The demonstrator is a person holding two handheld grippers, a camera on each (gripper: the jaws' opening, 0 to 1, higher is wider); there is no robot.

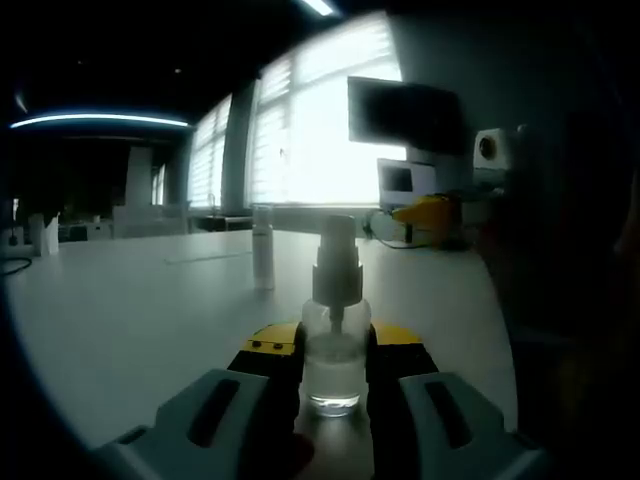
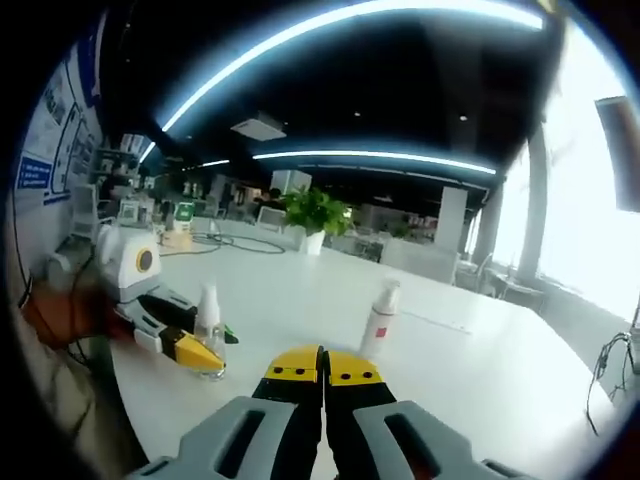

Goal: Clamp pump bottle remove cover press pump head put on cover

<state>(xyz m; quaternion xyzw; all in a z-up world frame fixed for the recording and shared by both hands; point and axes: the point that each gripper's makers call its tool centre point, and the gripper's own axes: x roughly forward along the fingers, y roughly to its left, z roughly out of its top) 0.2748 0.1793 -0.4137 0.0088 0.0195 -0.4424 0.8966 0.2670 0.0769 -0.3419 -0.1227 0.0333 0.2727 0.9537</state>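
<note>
While both views face the same white desk (image 1: 130, 320), counts first:
Bottles: two. One clear pump bottle (image 1: 333, 350), one taller white spray bottle (image 1: 263, 247) standing apart behind it on the desk.
Claws: two, each grey with black and yellow tips.
Pump bottle look: small, round, clear body, clear liquid low inside, grey-white pump head (image 1: 335, 262) on top, upright. No cover on the head that I can make out.
Pump bottle place: standing on the desk between the left claw (image 1: 333, 355) tips, near the desk's near edge. In the right gripper view it is at lower left (image 2: 209, 340), gripped by the left claw (image 2: 190, 347) coming in from the left.
Left claw state: clamped on the pump bottle's body, a jaw pressed to each side.
Right claw (image 2: 322, 368) state: jaws fully together, yellow tips touching, nothing between them, over the desk, well apart from the pump bottle.
White spray bottle, right view: upright (image 2: 379, 319), just beyond the right claw tips, small red mark on its label, unreadable.
Writing: blue signs on the left wall (image 2: 35, 170), text too small to read. No brand legible on either bottle.
Other: potted green plant (image 2: 316, 212) at the desk's far end; dark monitor (image 1: 405, 115) by the bright windows.
</note>
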